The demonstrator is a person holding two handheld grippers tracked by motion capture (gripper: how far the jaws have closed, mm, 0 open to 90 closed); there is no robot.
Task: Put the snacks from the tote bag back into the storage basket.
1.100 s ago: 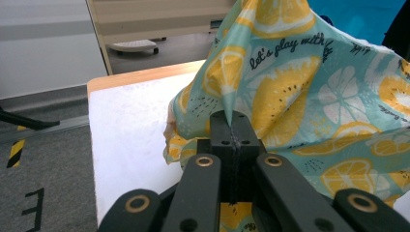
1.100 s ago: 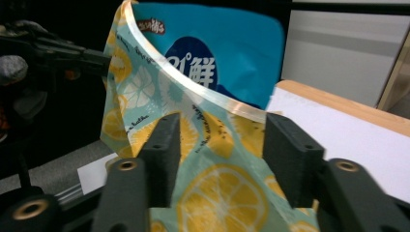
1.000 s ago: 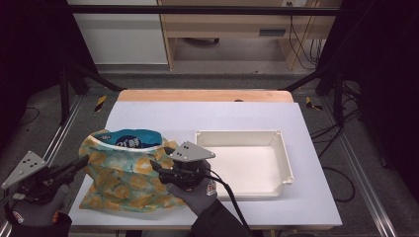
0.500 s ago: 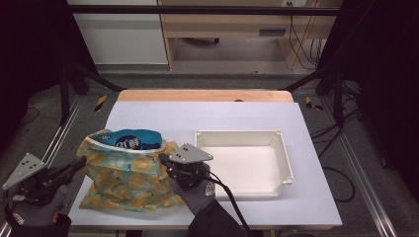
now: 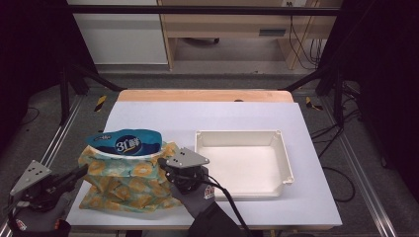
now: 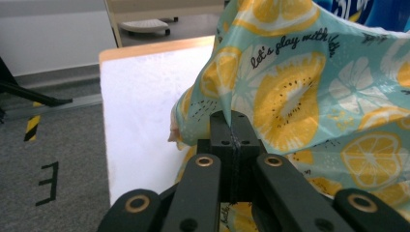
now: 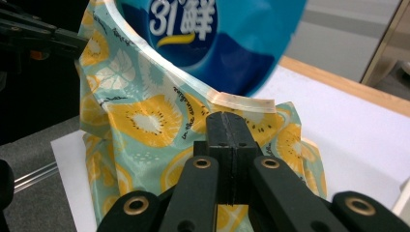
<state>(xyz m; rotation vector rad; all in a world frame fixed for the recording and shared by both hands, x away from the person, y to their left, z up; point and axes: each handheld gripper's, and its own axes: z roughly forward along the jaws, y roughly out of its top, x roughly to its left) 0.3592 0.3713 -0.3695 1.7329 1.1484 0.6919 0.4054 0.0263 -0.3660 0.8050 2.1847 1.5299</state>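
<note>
A fruit-print bag (image 5: 126, 185) in teal and yellow was seen on the near left part of the white surface (image 5: 207, 118). A blue packet (image 5: 126, 143) with white lettering was standing out of the open mouth of the bag, at its far side. In the right claw view, the same blue packet (image 7: 212, 38) was seen above the pale hem of the bag (image 7: 145, 125).

The left claw (image 5: 83, 170) was placed at the left edge of the bag, and its jaws were pressed together on the fabric. In the left claw view, a fold of the bag (image 6: 309, 96) was seen pinched between the tips of the left claw (image 6: 232, 126). The right claw (image 5: 163, 164), held by a gloved hand (image 5: 200, 197), was placed at the right side of the bag, near its mouth. In the right claw view, the jaws of the right claw (image 7: 227, 124) were closed on the fabric just under the hem.

A cream tray (image 5: 284, 163) was lying on the surface just to the right of the bag, and nothing was seen inside it. A wooden strip (image 5: 202, 95) was running along the far edge of the surface.
</note>
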